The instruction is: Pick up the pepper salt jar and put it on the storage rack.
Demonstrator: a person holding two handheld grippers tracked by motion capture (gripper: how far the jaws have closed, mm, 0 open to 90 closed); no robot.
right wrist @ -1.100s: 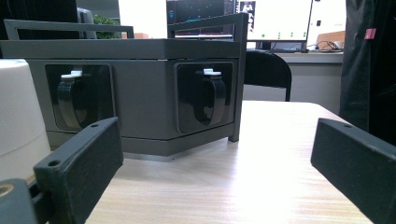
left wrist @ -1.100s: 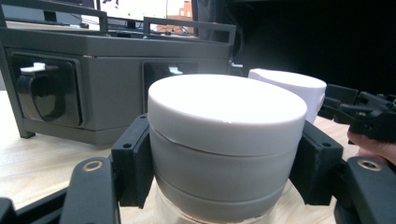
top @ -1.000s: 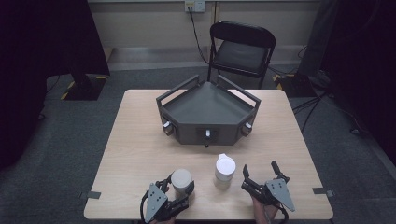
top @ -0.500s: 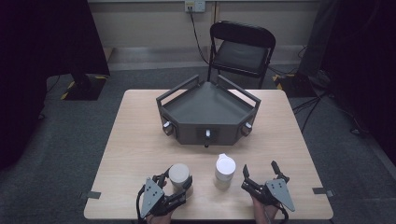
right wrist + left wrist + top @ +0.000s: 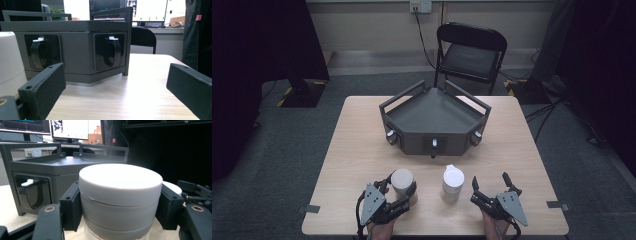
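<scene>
While gripped, jar (image 5: 120,200) sits between left tongs (image 5: 398,189).

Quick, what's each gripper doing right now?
Left gripper: shut on the grey-lidded jar.
Right gripper: open, holding nothing.

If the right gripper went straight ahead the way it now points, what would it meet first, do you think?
Probably the grey angular box: the right gripper, jaws open and empty, looks over bare table at its front faces. The white jar sits off to one side, likely missed.
</scene>
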